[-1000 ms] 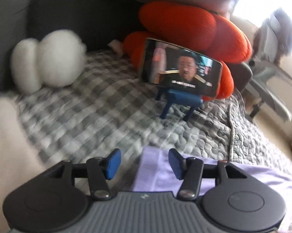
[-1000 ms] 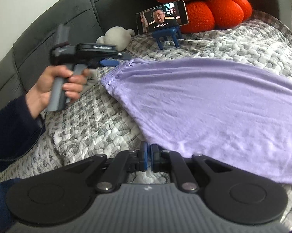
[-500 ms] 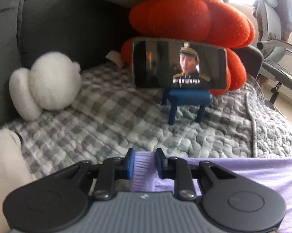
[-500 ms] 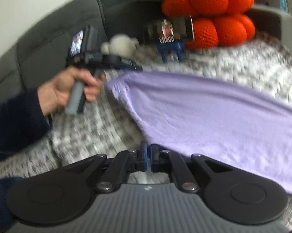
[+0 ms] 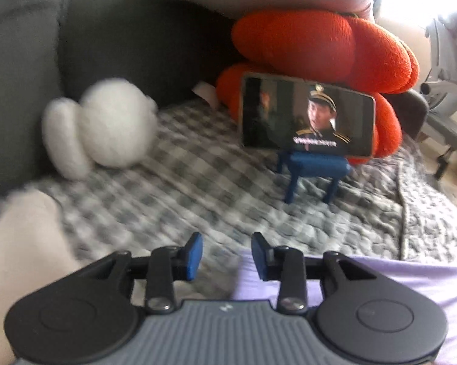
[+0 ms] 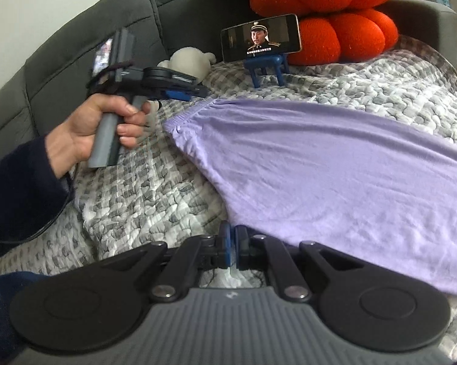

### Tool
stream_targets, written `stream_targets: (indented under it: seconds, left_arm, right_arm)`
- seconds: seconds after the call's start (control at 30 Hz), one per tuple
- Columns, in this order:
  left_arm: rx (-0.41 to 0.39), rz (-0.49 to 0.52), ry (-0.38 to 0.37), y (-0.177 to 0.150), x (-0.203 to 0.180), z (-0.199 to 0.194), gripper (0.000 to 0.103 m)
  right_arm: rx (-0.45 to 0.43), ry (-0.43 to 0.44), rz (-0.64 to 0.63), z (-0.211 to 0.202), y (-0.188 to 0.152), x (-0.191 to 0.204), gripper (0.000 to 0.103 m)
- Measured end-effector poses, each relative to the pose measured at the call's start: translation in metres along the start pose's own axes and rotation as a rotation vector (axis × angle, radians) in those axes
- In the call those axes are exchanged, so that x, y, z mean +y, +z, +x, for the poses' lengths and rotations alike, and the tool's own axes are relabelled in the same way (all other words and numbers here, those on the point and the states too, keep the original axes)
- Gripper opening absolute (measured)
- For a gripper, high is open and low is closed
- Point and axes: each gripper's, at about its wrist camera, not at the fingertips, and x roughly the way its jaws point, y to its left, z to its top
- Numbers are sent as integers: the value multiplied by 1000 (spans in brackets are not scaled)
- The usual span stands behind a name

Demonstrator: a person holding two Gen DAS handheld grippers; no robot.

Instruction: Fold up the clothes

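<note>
A purple garment [image 6: 335, 164] lies spread flat on the grey checked quilt [image 6: 143, 194], and its elastic-hemmed corner [image 5: 249, 279] shows under the right-hand finger in the left wrist view. My left gripper [image 5: 227, 252] hovers at that corner with its jaws opening and nothing between the blue pads. A hand holds this left gripper [image 6: 186, 92] just left of the corner. My right gripper [image 6: 232, 243] is shut at the garment's near edge, where the cloth runs in between its pads.
A phone [image 6: 260, 38] playing video stands on a small blue stand [image 6: 266, 67] at the back. Behind it are orange cushions [image 6: 335, 15] and a white plush toy [image 6: 189, 60] against the grey sofa back [image 6: 76, 39]. An office chair [image 5: 447, 112] stands off the bed's right side.
The left jaws narrowed over the garment's corner half a second ago and have spread apart again. The left view swung slightly. The right gripper stays shut at the near edge.
</note>
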Motion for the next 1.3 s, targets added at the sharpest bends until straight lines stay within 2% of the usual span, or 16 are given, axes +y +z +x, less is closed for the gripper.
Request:
stream_targets:
  seconds: [0.17, 0.4, 0.5, 0.63, 0.73, 1.0, 1.13, 1.3]
  left_arm:
    - [-27, 86, -59, -11, -16, -29, 36]
    - [10, 208, -270, -40, -60, -51, 36]
    - [10, 259, -332, -50, -81, -55, 36]
    - [14, 330, -359, -59, -106, -51, 37]
    - [40, 350, -351, -63, -118, -42, 37]
    - [22, 361, -337, -66, -115, -52, 38]
    - [-44, 449, -389, -69, -111, -85, 38]
    - [-50, 545, -474, -85, -108, -118, 38]
  right_arm:
    - [22, -11, 14, 3, -3, -1, 7]
    - [21, -9, 20, 3, -3, 0, 9]
    - [22, -7, 13, 3, -4, 0, 10]
    - [9, -3, 11, 2, -4, 1, 10]
    - [2, 6, 9, 1, -4, 2, 10]
    - [0, 22, 21, 0, -6, 1, 10]
    - [-23, 25, 57, -6, -6, -6, 11]
    - [-81, 46, 113, -24, -6, -17, 12]
